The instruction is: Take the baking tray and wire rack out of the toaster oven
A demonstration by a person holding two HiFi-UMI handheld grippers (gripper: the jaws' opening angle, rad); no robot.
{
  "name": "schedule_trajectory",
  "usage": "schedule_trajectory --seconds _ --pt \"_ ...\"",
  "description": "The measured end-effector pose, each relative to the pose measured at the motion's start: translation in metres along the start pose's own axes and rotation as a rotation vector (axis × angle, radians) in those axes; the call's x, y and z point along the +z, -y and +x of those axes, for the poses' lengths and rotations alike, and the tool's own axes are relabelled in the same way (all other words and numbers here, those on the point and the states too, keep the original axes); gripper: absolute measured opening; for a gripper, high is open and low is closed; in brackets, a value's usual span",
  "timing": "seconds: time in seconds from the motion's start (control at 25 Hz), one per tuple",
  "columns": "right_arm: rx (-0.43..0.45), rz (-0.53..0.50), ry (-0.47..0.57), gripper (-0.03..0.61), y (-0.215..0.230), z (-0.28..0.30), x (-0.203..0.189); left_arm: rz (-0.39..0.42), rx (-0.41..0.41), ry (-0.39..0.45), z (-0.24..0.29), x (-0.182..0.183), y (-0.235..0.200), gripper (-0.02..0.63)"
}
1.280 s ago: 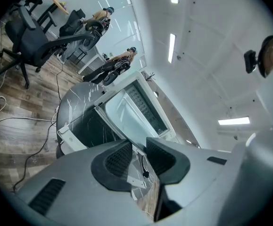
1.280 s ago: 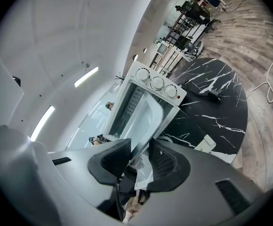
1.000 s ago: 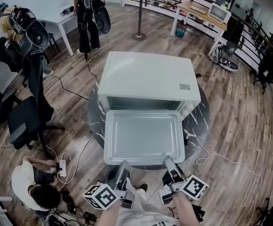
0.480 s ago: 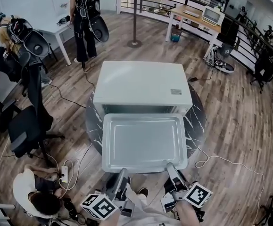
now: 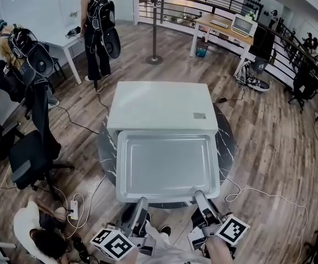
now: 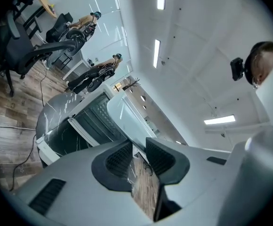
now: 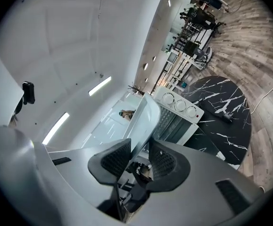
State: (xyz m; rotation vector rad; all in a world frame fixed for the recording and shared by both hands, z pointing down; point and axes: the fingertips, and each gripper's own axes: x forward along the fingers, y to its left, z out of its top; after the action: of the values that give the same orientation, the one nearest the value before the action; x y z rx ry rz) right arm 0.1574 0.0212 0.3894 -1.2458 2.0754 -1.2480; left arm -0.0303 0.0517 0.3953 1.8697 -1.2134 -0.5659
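A shallow silver baking tray (image 5: 167, 166) is held level in the air in front of the white toaster oven (image 5: 161, 106), hiding the oven's mouth in the head view. My left gripper (image 5: 141, 202) is shut on the tray's near rim at its left. My right gripper (image 5: 199, 195) is shut on the same rim at its right. In the left gripper view the tray (image 6: 121, 113) runs out from between the pads (image 6: 119, 158). The oven's (image 6: 93, 118) open cavity shows a grid, possibly the wire rack. The right gripper view has the tray (image 7: 144, 119) edge-on between the jaws, with the oven (image 7: 178, 108) behind it.
The oven stands on a round black marble table (image 5: 227, 142). Cables and a power strip (image 5: 73, 205) lie on the wood floor. A person crouches at the lower left (image 5: 35, 230), an office chair (image 5: 29, 153) stands at the left, and two people stand by a desk at the back left.
The tray has risen with both grippers and now covers the oven's front opening in the head view. Both grippers keep their hold on its near rim.
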Motion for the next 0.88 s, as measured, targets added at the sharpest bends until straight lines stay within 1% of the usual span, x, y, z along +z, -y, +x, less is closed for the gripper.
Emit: schedule_trajectory --seconds 0.32,0.68,0.88 --pt "0.004 -0.016 0.018 0.109 -0.01 0.02 0.019 0.012 -0.033 0.007 0.023 0.023 0.007 0.086" --pt "0.003 -0.018 0.041 0.109 -0.017 0.065 0.031 0.005 -0.037 -0.009 0.055 0.058 -0.006 0.086" --pt "-0.016 -0.009 0.054 0.109 -0.017 0.087 0.04 -0.015 -0.036 -0.026 0.076 0.074 -0.014 0.086"
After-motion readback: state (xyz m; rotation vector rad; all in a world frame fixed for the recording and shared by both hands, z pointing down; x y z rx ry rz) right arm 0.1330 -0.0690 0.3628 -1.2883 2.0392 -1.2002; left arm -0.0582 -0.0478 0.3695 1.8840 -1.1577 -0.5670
